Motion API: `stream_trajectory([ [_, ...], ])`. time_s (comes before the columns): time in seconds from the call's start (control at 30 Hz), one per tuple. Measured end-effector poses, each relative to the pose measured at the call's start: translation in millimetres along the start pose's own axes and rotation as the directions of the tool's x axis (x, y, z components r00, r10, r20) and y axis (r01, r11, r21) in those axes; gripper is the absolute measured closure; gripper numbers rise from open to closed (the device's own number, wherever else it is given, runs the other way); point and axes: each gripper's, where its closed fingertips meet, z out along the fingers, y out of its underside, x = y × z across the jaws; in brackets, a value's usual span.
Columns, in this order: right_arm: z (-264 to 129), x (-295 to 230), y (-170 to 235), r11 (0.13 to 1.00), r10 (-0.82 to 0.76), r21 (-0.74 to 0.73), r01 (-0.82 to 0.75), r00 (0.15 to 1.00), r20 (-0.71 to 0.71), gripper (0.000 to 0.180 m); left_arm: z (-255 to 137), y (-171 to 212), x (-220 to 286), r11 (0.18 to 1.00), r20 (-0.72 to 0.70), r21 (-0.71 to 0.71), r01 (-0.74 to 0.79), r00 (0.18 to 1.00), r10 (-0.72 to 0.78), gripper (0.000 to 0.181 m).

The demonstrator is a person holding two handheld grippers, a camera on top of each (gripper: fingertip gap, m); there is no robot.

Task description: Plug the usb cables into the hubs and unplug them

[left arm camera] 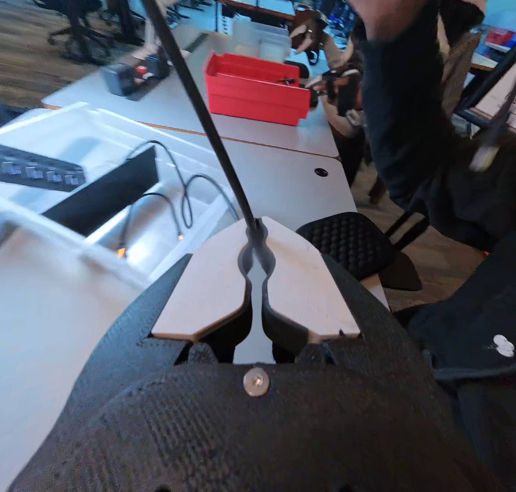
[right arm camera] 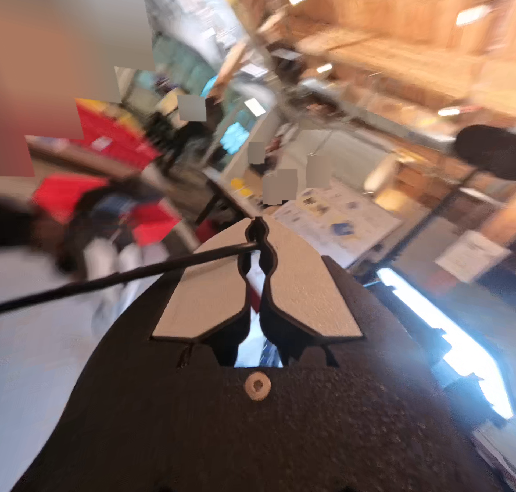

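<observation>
Both tongs are clamped on one black cable (left arm camera: pixel 195 93): left tongs (left arm camera: pixel 257 227) and right tongs (right arm camera: pixel 257 241) pull it taut, probably straightening it before plugging into the hub (left arm camera: pixel 42 171) on the left of the table (left arm camera: pixel 279 177).

The right tongs (right arm camera: pixel 256 237) pinch a taut black cable (right arm camera: pixel 125 276) — background blurred.

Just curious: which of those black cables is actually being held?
The straight taut cable, pinched in the left fingers. The looped ones lie loose in the white tray.
</observation>
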Motion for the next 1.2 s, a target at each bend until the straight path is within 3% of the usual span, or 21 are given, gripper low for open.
stream_trajectory([
  [0.1, -21.8, -84.9, 66.8, 0.962, 0.015, -0.257, 0.090, 0.926, 0.377, 0.179, -48.6, -15.9, -19.3, 0.999, 0.115, 0.034, -0.040, 0.993, 0.036, 0.181],
  [0.17, -16.8, -121.8, 109.8, 0.900, -0.054, -0.364, 0.239, 0.891, 0.451, 0.179, -62.0, -25.2, -19.2, 0.997, 0.120, 0.068, -0.032, 0.992, 0.023, 0.181],
  [0.23, -2.2, -154.5, 130.4, 0.875, -0.088, -0.369, 0.314, 0.853, 0.515, 0.179, -64.1, -31.4, -15.2, 0.994, 0.116, 0.096, -0.044, 0.993, 0.033, 0.181],
  [0.27, 8.5, -163.8, 136.9, 0.867, -0.114, -0.365, 0.340, 0.847, 0.519, 0.179, -63.1, -33.4, -12.6, 0.993, 0.115, 0.108, -0.051, 0.993, 0.038, 0.181],
  [0.37, 48.8, -144.6, 142.9, 0.801, -0.414, -0.324, 0.503, 0.857, 0.308, 0.178, -59.8, -34.6, -5.0, 0.991, 0.096, 0.123, -0.045, 0.995, 0.034, 0.181],
  [0.47, 66.6, -159.0, 157.2, 0.806, -0.384, -0.349, 0.478, 0.871, 0.306, 0.155, -60.2, -37.1, 1.2, 0.988, 0.058, 0.152, 0.006, 0.998, -0.014, 0.181],
  [0.53, 76.3, -159.9, 169.8, 0.760, -0.442, -0.386, 0.523, 0.851, 0.282, 0.147, -59.5, -38.5, 6.0, 0.986, 0.022, 0.163, 0.039, 0.999, -0.043, 0.181],
  [0.6, 83.3, -162.2, 176.2, 0.728, -0.488, -0.397, 0.559, 0.829, 0.272, 0.148, -58.1, -38.5, 8.0, 0.985, 0.006, 0.162, 0.063, 0.998, -0.064, 0.181],
  [0.67, 85.3, -161.7, 175.8, 0.684, -0.552, -0.386, 0.619, 0.785, 0.282, 0.174, -58.5, -35.9, 2.1, 0.985, 0.034, 0.153, 0.076, 0.996, -0.083, 0.181],
  [0.73, 83.3, -157.9, 170.7, 0.672, -0.548, -0.376, 0.638, 0.770, 0.326, 0.180, -65.2, -33.0, -12.4, 0.983, 0.089, 0.164, 0.082, 0.991, -0.098, 0.181],
  [0.77, 82.5, -151.7, 165.2, 0.683, -0.529, -0.376, 0.626, 0.779, 0.337, 0.180, -71.2, -32.8, -20.5, 0.979, 0.104, 0.182, 0.089, 0.988, -0.110, 0.175],
  [0.83, 82.8, -128.3, 152.6, 0.708, -0.482, -0.388, 0.590, 0.806, 0.344, 0.180, -86.1, -32.9, -34.9, 0.970, 0.116, 0.208, 0.124, 0.982, -0.150, 0.140],
  [0.87, 84.0, -110.2, 147.1, 0.712, -0.468, -0.405, 0.574, 0.817, 0.336, 0.180, -95.7, -34.9, -42.4, 0.963, 0.134, 0.234, 0.136, 0.976, -0.171, 0.132],
  [1.0, 92.6, -8.7, 134.1, 0.642, -0.544, -0.508, 0.575, 0.808, 0.227, 0.179, -136.0, -37.6, -67.5, 0.941, 0.276, 0.322, 0.101, 0.941, -0.196, 0.134],
  [1.1, 94.9, 72.7, 145.2, 0.491, -0.689, -0.645, 0.585, 0.714, 0.123, 0.180, -148.7, -20.8, -73.5, 0.948, 0.342, 0.305, 0.095, 0.918, -0.202, 0.136],
  [1.2, 95.6, 121.9, 172.8, 0.363, -0.801, -0.754, 0.548, 0.596, 0.048, 0.180, -144.1, 8.8, -72.4, 0.967, 0.382, 0.228, 0.110, 0.904, -0.193, 0.137],
])
